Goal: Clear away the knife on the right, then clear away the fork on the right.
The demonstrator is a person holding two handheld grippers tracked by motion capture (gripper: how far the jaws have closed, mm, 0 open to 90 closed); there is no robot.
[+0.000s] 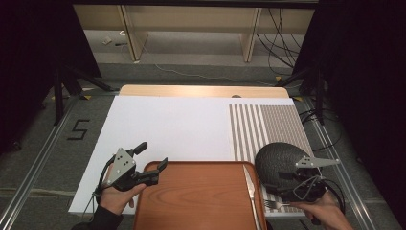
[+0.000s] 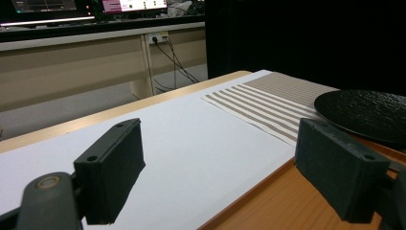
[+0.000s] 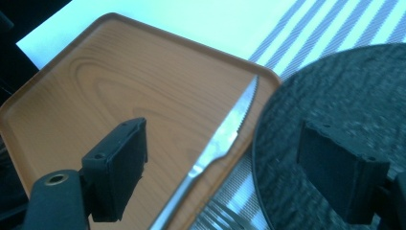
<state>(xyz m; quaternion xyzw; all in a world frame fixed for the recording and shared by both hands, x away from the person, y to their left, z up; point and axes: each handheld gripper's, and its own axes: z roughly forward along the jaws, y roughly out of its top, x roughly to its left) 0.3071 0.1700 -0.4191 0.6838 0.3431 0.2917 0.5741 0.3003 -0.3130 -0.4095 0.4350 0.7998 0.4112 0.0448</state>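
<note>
An orange-brown wooden tray (image 1: pixel 196 196) (image 3: pixel 119 81) lies at the table's near edge. A serrated knife (image 1: pixel 249 184) (image 3: pixel 227 136) rests along the tray's right side. A black textured plate (image 1: pixel 280 160) (image 3: pixel 344 96) (image 2: pixel 368 112) sits just right of the tray, and its rim overlaps the tray's corner. A fork (image 1: pixel 273 205) (image 3: pixel 218 215) lies on the mat, partly under the plate. My right gripper (image 1: pixel 286 178) (image 3: pixel 220 177) is open above the plate's near-left edge, one jaw over the tray and one over the plate. My left gripper (image 1: pixel 152 157) (image 2: pixel 220 177) is open and straddles the tray's far-left corner.
A white sheet (image 1: pixel 167 124) covers most of the table. A striped placemat (image 1: pixel 265 124) (image 2: pixel 258 103) lies at its right under the plate. The wooden table edge (image 1: pixel 201 91) runs along the far side, with shelving and cables beyond.
</note>
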